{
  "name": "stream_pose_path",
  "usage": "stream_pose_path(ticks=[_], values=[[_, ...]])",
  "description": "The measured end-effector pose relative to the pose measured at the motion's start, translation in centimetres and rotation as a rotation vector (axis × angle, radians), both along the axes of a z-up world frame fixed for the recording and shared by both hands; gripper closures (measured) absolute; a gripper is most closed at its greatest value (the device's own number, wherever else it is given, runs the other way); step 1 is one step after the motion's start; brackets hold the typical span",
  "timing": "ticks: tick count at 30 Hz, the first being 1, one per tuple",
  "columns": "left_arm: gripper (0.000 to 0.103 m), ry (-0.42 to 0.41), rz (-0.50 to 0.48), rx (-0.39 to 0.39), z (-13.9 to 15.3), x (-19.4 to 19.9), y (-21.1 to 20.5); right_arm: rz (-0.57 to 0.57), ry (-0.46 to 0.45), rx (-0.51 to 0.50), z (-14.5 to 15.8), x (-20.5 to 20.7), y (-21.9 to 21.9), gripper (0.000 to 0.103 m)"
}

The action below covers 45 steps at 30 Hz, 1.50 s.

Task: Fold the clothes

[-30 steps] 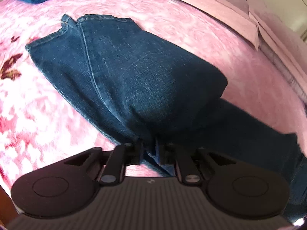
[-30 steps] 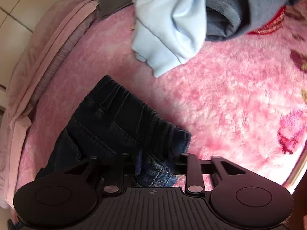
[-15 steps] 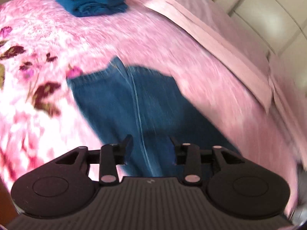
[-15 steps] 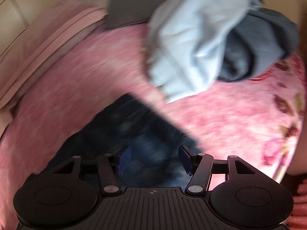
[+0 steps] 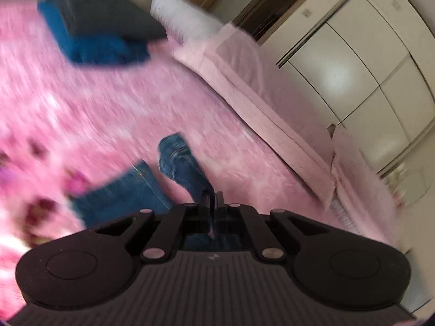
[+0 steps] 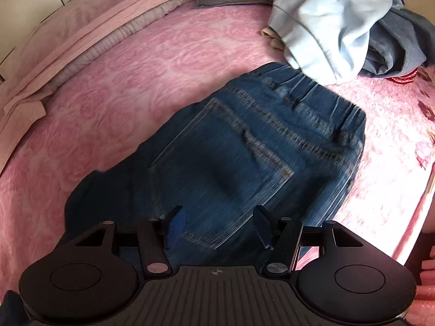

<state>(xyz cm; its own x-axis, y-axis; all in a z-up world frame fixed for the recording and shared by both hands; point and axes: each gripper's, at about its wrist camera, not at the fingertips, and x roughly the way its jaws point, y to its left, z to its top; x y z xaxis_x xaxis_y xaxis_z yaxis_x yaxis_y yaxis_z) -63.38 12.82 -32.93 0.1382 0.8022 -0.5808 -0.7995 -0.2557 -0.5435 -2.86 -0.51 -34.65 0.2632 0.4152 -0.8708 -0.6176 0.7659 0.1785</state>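
Left wrist cam: sits behind the left tongs (image 5: 213,199), looks shallowly down across the pink bed (image 5: 114,103), wardrobe (image 5: 361,62) at 2 o'clock, folded stack (image 5: 95,27) at 11. Heavy blur. Right wrist cam: behind the right tongs (image 6: 218,226), pitched steeper, close over the jeans (image 6: 244,149); clothes pile (image 6: 339,24) at 1 o'clock. Shared: jeans (image 5: 187,168), bed (image 6: 122,62).

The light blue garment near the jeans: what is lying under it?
The light blue garment covers a corner of the jeans waistband and lies on a grey-blue garment. A beige edge peeks out; whatever else lies beneath stays hidden.
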Motion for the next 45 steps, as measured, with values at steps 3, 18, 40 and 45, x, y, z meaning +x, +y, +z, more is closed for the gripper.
stream_pose_path(ticks=[3,18,40,45], values=[[0.095,0.04,0.024,-0.224,-4.6,-1.6,0.2,0.016,0.005,-0.01,-0.6,-2.2,0.8,0.044],[0.103,-0.201,0.075,-0.191,-6.5,-6.1,0.1,0.02,0.072,-0.004,-1.6,-6.0,-1.0,0.044],[0.101,-0.163,0.008,-0.257,-7.5,-6.9,0.8,-0.071,0.881,0.21,-9.2,-15.1,-2.6,0.095],[0.103,-0.091,-0.069,-0.164,-5.8,-6.8,-0.1,0.036,0.783,0.216,-7.2,-15.6,-2.0,0.099]])
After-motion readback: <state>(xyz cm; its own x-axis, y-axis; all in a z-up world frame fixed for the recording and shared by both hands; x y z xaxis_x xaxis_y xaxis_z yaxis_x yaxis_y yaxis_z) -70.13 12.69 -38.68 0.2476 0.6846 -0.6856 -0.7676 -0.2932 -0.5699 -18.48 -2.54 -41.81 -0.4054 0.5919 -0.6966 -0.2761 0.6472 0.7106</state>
